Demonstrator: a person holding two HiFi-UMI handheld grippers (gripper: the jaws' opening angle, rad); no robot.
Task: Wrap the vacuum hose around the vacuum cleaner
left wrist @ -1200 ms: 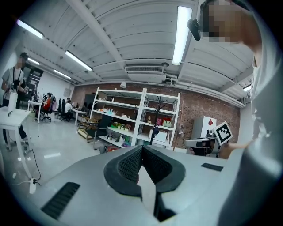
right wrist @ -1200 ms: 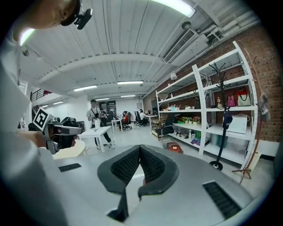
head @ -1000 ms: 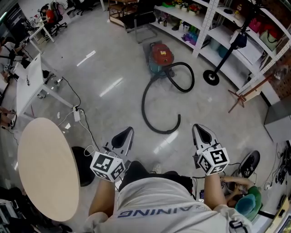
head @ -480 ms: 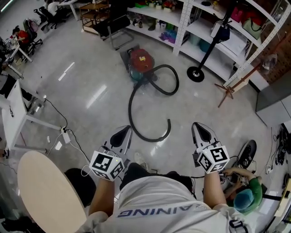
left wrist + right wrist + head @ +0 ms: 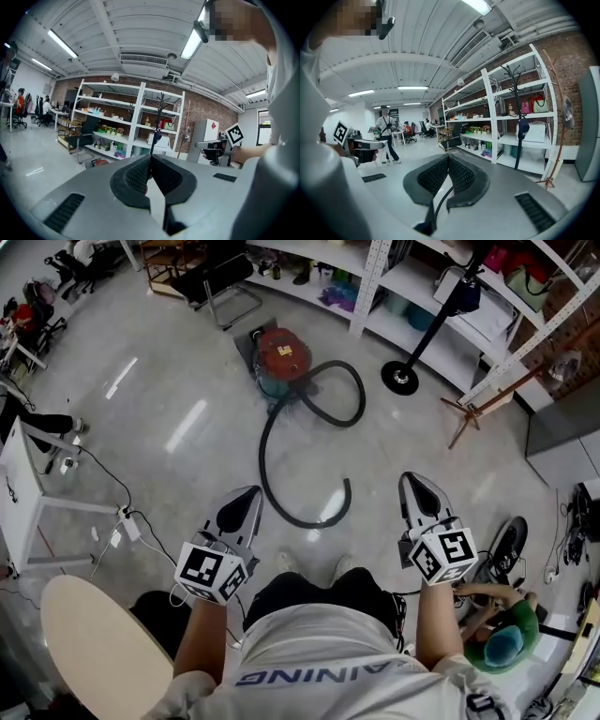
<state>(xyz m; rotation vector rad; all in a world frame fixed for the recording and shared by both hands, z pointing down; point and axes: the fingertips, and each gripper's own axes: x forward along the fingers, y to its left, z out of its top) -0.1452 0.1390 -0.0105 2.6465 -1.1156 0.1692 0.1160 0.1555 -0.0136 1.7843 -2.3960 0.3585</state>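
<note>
Scene: grey workshop floor (image 5: 169, 381), seen steeply from above past my own white shirt.
Left gripper (image 5: 249, 493): held out in front of me at the left. Its jaws are pressed together at the tips with nothing between them; the left gripper view (image 5: 151, 157) shows this plainly.
Right gripper (image 5: 412, 482): held out level with the other, at the right. Its jaws likewise meet, with nothing held (image 5: 448, 157).
Vacuum cleaner (image 5: 278, 354): red-topped, standing on the floor well ahead of me, near the white shelving (image 5: 441, 292).
Vacuum hose (image 5: 262, 470): black, lying loose on the floor. It makes one loop to the right of the cleaner, then sweeps toward me in a wide open curve. Its free end lies ahead of and between my two grippers, touching neither.
Surroundings: round pale table (image 5: 94, 652) at my lower left, coat stand base (image 5: 400, 378) beside the shelving.
</note>
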